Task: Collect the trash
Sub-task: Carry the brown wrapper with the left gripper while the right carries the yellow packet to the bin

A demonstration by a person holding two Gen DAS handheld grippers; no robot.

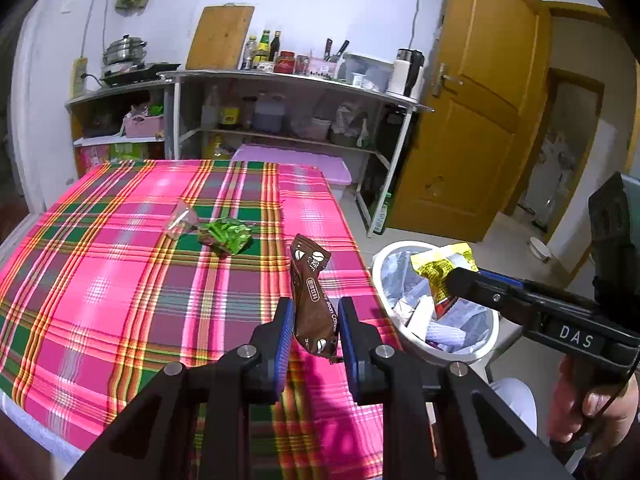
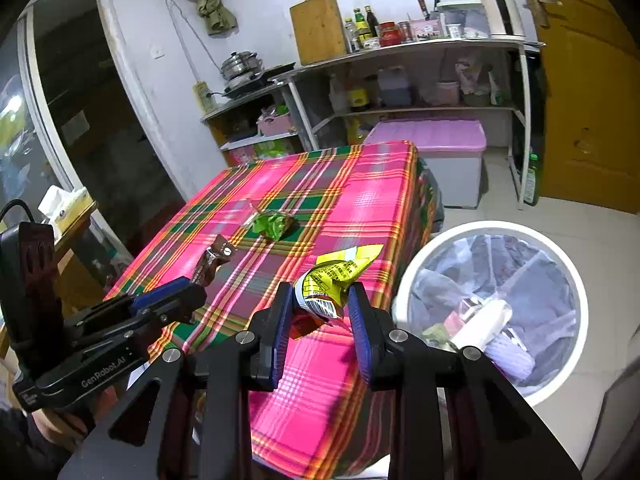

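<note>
Up close in the left wrist view, the left claw (image 1: 312, 322) was clamped on a brown coffee sachet (image 1: 313, 296), standing upright above the table (image 1: 100, 288) near its edge beside the white bin (image 1: 436, 354). Farther from the bin, a green wrapper (image 1: 227, 234) and a clear wrapper (image 1: 182, 220) lay touching on the checked cloth, with bare cloth all round them. The right claw (image 1: 454, 280) gripped a yellow packet (image 1: 440, 266) over the bin's rim.

From the right wrist view, the right claw (image 2: 320, 308) pinched the yellow packet (image 2: 332, 280) above the table (image 2: 360, 184) corner, just beside the bin (image 2: 404, 292); this view alone showed the open floor (image 2: 520, 216) beyond the bin. The left claw (image 2: 192, 296) held the brown sachet (image 2: 212, 264) farther from the bin, over the table's opposite edge. The green wrapper (image 2: 274, 224) sat mid-table.
</note>
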